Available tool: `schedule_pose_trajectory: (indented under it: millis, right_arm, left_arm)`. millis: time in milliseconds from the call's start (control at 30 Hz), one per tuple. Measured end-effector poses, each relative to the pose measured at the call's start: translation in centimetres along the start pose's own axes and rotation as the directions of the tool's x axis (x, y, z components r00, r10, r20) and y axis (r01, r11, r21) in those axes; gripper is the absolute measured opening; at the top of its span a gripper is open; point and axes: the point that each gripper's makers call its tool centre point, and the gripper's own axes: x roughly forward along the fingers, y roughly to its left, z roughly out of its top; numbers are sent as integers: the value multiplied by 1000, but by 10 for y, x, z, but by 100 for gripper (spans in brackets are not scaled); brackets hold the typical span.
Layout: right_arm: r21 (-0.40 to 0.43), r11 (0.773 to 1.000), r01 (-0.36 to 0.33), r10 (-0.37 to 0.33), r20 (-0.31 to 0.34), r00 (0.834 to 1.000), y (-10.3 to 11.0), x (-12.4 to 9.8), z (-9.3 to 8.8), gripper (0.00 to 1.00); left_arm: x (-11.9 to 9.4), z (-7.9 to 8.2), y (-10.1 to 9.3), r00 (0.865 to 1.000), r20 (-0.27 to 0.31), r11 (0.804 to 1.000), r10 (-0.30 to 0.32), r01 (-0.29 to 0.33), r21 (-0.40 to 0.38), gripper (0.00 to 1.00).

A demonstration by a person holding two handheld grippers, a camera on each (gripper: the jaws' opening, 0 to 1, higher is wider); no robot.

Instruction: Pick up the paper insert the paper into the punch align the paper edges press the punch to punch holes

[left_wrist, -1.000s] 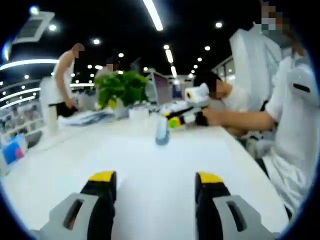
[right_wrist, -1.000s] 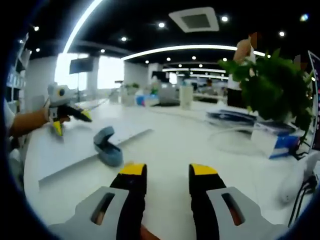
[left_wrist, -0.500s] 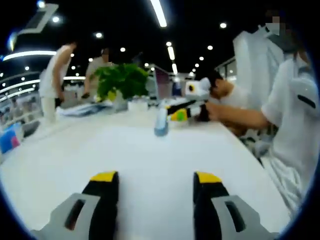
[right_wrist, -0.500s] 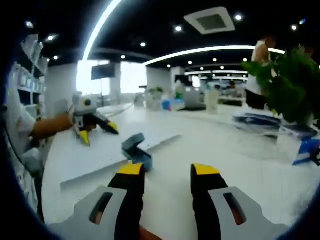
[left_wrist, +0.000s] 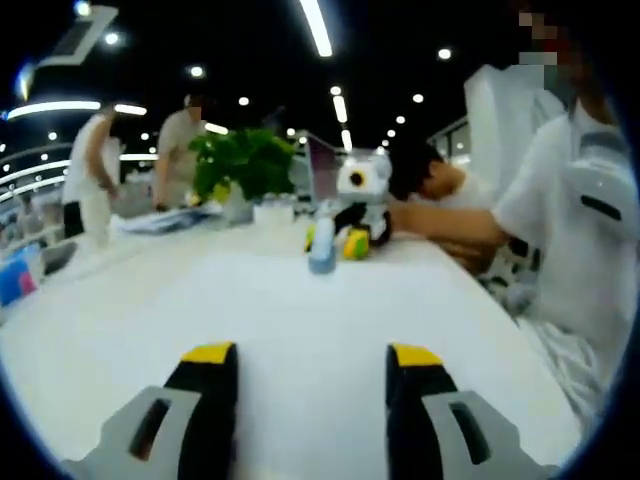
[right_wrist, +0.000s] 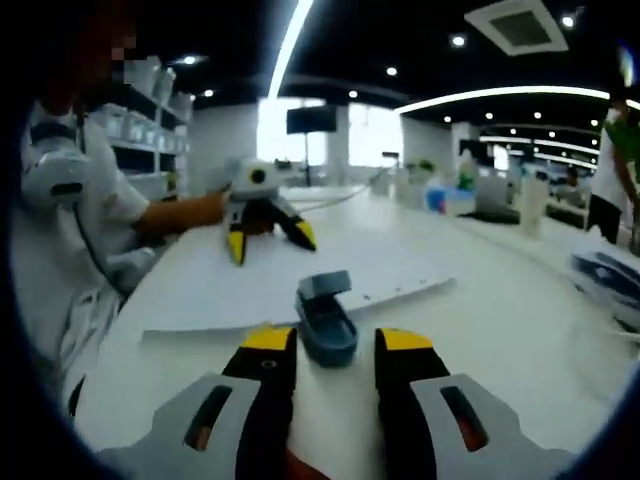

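Right gripper (right_wrist: pixel 332 340) jaws apart, empty, just short of the blue punch (right_wrist: pixel 324 316) resting on the paper (right_wrist: pixel 250 290); left gripper (left_wrist: pixel 310 355) released beyond the punch

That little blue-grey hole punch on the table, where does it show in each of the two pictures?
Left gripper view: the hole punch stands far off, just above centre, beside the right tool.
Right gripper view: the hole punch lies low at centre, just ahead of this tool's yellow tips, on the paper.
Shared landmark: the white table that both tools hover over.
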Motion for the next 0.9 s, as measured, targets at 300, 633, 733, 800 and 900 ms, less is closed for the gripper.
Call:
schedule_pose_trajectory:
  millis: [300,633,733,800,900]
  right_arm:
    - [-41,997,-67,67,0,998,5,5,-4,24]
    - [-53,992,-115,116,13,993,19,-5,-7,23]
    - [-58,991,-124,125,12,992,22,-5,-7,23]
    - [-60,990,-131,132,11,991,23,-5,-8,23]
    - [-64,989,-136,137,10,990,25,-5,-8,23]
  left_arm:
    - [4,0,-4,1000,0,1000,2,-2,-4,59]
    - [0,-3,8,1000,-2,1000,13,-13,-9,59]
    - [0,-3,9,1000,-1,1000,14,-14,-9,59]
    - [0,-3,9,1000,0,1000,14,-14,-9,59]
    - [0,-4,9,1000,-1,1000,15,-15,-9,59]
